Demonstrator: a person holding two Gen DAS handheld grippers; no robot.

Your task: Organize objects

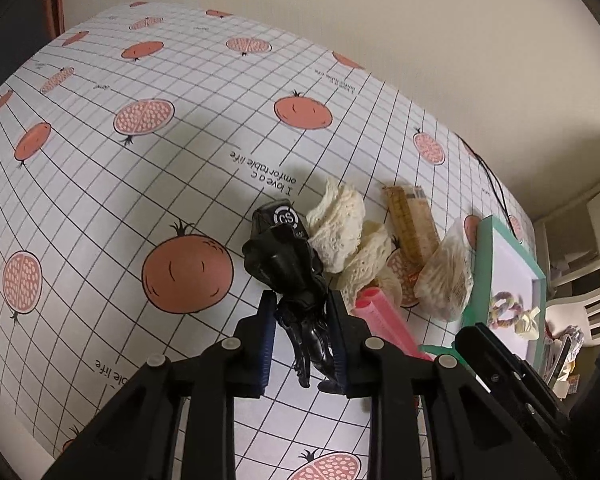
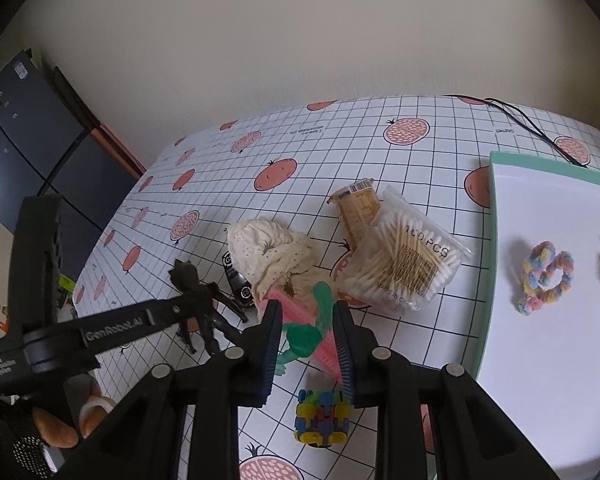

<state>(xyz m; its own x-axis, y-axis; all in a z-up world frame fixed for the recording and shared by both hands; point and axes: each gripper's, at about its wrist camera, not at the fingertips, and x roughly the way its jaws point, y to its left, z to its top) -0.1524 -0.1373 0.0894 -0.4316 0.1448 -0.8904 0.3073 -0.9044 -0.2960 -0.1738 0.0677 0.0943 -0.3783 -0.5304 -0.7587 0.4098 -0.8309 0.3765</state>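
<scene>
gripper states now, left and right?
Left gripper: closed on the black figurine.
Right gripper: open around the green toy, not yet gripping.

The worktop [image 2: 340, 152] is wearing a smooth printed covering with a faint sheen, likely plastic sheet. The black figure [image 1: 308, 320] is looking like glossy moulded plastic, catching highlights on its limbs. Beside it, the cream cloth [image 2: 268, 252] is showing a soft, perforated, matt weave, crumpled into folds. The bag of cotton swabs [image 2: 404, 264] is shining as clear, crinkled plastic film over pale sticks. The pink comb [image 2: 300, 312] and the green toy [image 2: 312, 328] are reading as plastic, the green one translucent. The tray [image 2: 540, 340] is showing a matt white floor with a teal rim. The twisted ring [image 2: 544, 276] is looking fuzzy, like chenille. Each hand-held gripper is appearing as matt black plastic with ribbed blue pads [image 1: 266, 344].
</scene>
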